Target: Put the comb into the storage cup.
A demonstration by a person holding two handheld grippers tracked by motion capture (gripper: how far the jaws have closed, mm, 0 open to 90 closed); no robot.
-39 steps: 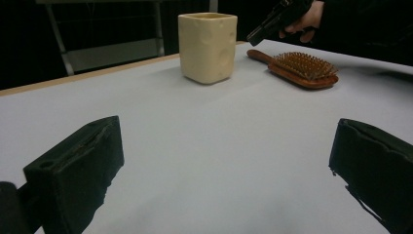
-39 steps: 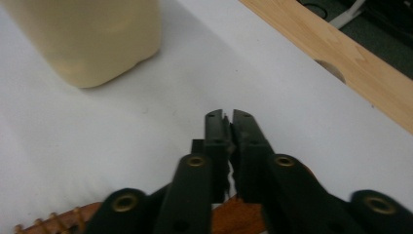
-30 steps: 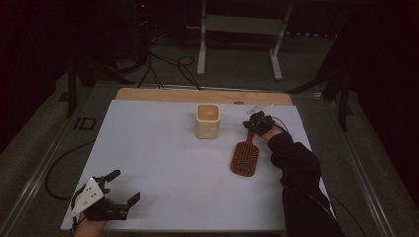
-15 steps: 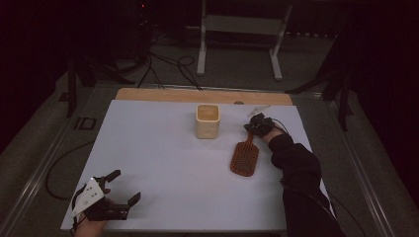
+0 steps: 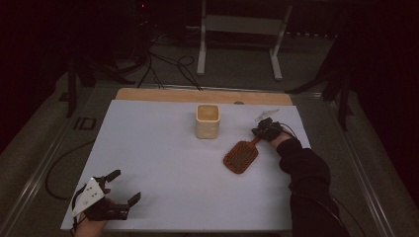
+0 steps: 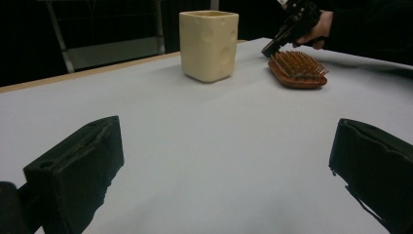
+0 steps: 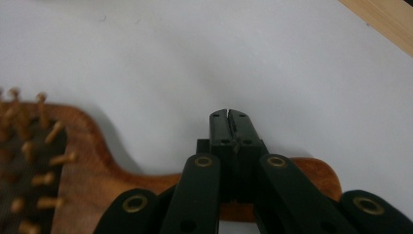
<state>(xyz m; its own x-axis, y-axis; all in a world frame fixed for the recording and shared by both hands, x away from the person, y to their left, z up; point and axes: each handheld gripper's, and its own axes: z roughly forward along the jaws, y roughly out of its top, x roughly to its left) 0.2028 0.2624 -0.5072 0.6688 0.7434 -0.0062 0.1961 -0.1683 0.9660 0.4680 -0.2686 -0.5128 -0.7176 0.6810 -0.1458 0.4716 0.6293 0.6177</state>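
R gripper [image 7: 228, 116] jaws together over wooden hairbrush [image 5: 241, 157] handle (bristles up); L gripper [image 5: 120, 186] jaws wide apart, nothing between.

Dim room, dark surroundings; the pale worktop [image 5: 163, 148] catches soft overhead light (faint shadows), and the nearest jaws look blurred.

cream cup [image 6: 209, 45], wooden hairbrush [image 6: 297, 70], white table [image 6: 204, 141]

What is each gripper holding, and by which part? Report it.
Nothing. Left gripper open, empty; right gripper shut over the hairbrush handle, not clamping it.
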